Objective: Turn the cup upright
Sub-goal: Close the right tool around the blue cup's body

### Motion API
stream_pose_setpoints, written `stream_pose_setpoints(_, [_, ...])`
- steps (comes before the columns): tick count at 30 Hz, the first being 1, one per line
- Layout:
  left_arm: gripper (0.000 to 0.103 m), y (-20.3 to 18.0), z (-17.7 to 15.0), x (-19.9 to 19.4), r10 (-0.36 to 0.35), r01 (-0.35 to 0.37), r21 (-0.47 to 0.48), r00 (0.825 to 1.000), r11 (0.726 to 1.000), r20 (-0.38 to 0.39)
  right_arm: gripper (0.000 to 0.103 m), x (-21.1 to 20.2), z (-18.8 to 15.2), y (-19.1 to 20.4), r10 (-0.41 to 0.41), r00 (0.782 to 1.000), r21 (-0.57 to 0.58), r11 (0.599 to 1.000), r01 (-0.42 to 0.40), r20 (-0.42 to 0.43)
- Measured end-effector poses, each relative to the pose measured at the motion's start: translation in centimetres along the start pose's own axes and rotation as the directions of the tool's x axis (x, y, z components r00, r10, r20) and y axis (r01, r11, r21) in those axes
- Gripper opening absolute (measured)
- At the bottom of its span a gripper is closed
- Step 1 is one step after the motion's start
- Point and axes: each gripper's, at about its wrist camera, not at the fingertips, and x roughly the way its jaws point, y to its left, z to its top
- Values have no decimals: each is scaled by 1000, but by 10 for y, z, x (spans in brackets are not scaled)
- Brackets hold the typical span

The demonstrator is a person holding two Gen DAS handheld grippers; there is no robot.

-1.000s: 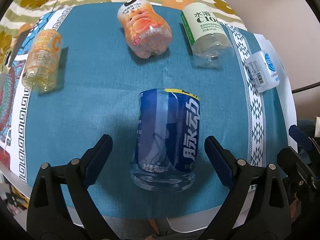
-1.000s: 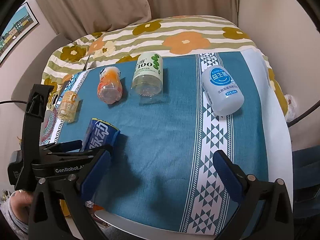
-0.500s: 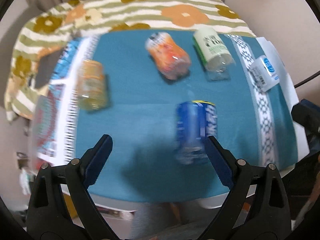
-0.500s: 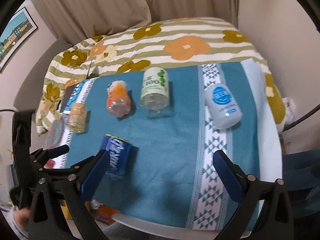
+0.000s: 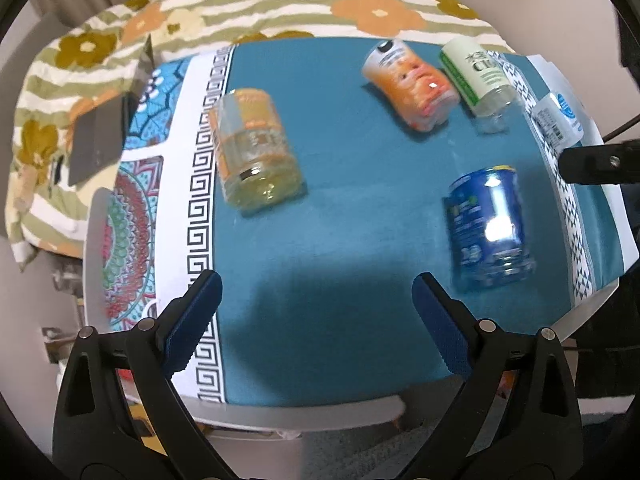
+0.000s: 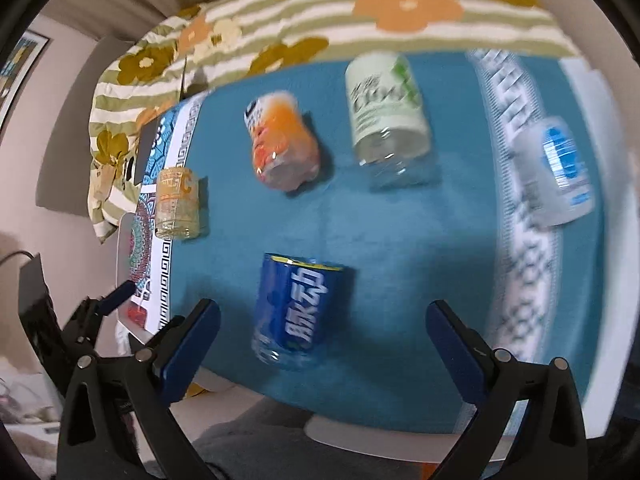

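Your left gripper [image 5: 316, 304] hangs with its blue-padded jaws spread wide and nothing between them, above the near part of the teal patterned tablecloth [image 5: 340, 168] that covers the small white table [image 5: 312, 412]. Your right gripper [image 6: 322, 334] is just as wide apart and also grips nothing. The clear plastic cup with the blue wrap and white characters [image 6: 298, 308] lies on its side on the cloth near the front edge; in the right wrist view it sits between the two blue pads but touches neither, and in the left wrist view it lies well off to the right of the left gripper's jaws [image 5: 490, 228]. Which end of it is the mouth you cannot tell from these blurred frames. Four more cut-down bottle cups lie on their sides farther back: a clear cup with a yellow-orange label [image 5: 254, 152] near the cloth's key-pattern border, an orange-wrapped cup [image 5: 410, 84] at the back centre, a clear cup with a white and green label [image 5: 478, 76] just beside it, and a white cup with a blue round logo [image 6: 558, 172] on the white triangle-pattern band at the right. Behind the table spreads a striped bedcover with orange and mustard flowers [image 6: 360, 8]. A dark flat device [image 5: 98, 140] rests on that bedcover beside the cloth's left corner.
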Motion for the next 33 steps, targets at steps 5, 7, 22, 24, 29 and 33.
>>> stream_pose_setpoints(5, [101, 22, 5, 19, -72, 72, -4, 996, 997, -49, 102, 34, 17, 4, 27, 994, 50, 999, -22, -109])
stream_pose_setpoints(7, [101, 30, 8, 24, -97, 96, -13, 994, 995, -59, 100, 45, 21, 6, 30, 989, 63, 998, -21, -146])
stream_pose_setpoints(22, [101, 55, 17, 44, -132, 130, -28, 988, 991, -81, 66, 78, 32, -5, 74, 960, 178, 984, -25, -271])
stream_pose_setpoints(24, [101, 56, 18, 45, -136, 134, -30, 987, 990, -81, 60, 78, 32, -5, 85, 959, 181, 983, -37, -269])
stream_pose_setpoints(29, [101, 56, 18, 45, -134, 132, -30, 988, 991, -79, 58, 77, 32, -2, 72, 963, 160, 987, -30, -259])
stream_pose_setpoints(33, [101, 57, 17, 37, -126, 124, -34, 989, 992, -70, 58, 70, 28, 1, 76, 971, 155, 987, -40, -228])
